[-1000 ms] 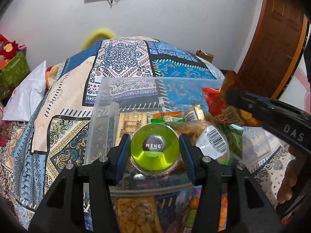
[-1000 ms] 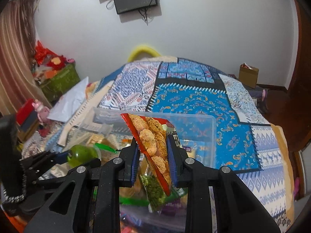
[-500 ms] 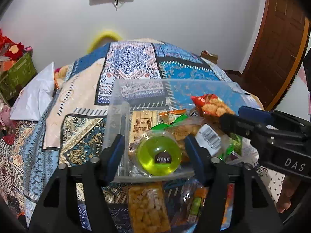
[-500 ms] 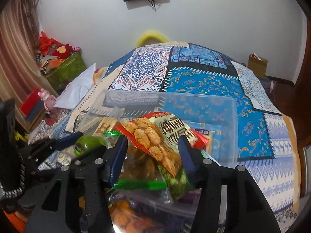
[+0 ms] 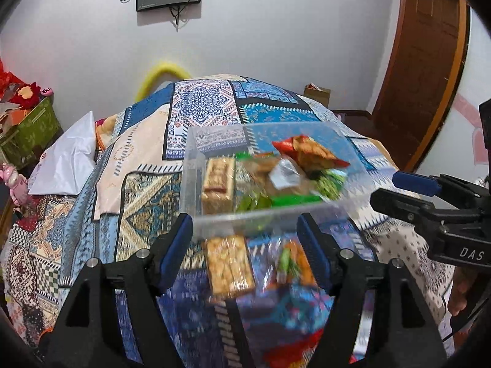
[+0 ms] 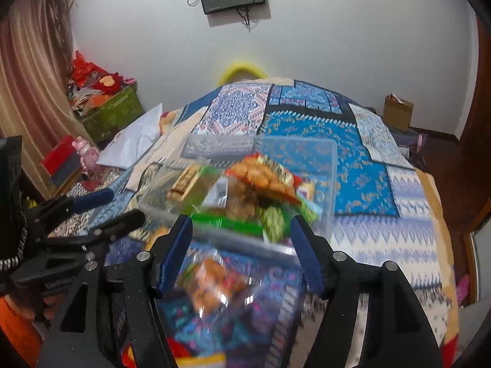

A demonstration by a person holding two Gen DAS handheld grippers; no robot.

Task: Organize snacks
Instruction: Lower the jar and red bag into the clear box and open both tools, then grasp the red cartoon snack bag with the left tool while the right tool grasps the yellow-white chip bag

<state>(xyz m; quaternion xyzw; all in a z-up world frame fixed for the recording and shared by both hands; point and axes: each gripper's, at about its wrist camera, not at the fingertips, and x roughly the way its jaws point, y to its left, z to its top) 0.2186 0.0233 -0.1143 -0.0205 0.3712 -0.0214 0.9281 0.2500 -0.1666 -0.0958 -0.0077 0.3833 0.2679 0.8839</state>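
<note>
A clear plastic bin (image 5: 196, 165) stands on the bed with several snacks in it. A red bag of fried snacks (image 5: 310, 150) lies on top, and a wafer pack (image 5: 218, 181) stands at the left wall. My left gripper (image 5: 245, 230) hangs in front of the bin, its jaws opening with nothing between them. In the right wrist view my right gripper (image 6: 239, 230) is also drawn back from the bin (image 6: 325, 184). Its jaws are opening and empty too, with the red bag (image 6: 264, 178) lying free beyond them. The picture is blurred.
Loose snack packets (image 5: 230, 263) lie on the patchwork bedspread (image 5: 147, 190) just before the bin. A white pillow (image 5: 67, 162) and a green box (image 5: 30, 128) are at the left. A wooden door (image 5: 429, 61) and a cardboard box (image 5: 316, 95) are at the right.
The left gripper let go of the green jelly cup and the right let go of the red snack bag, both into the bin. Both grippers opened and drew back and up.
</note>
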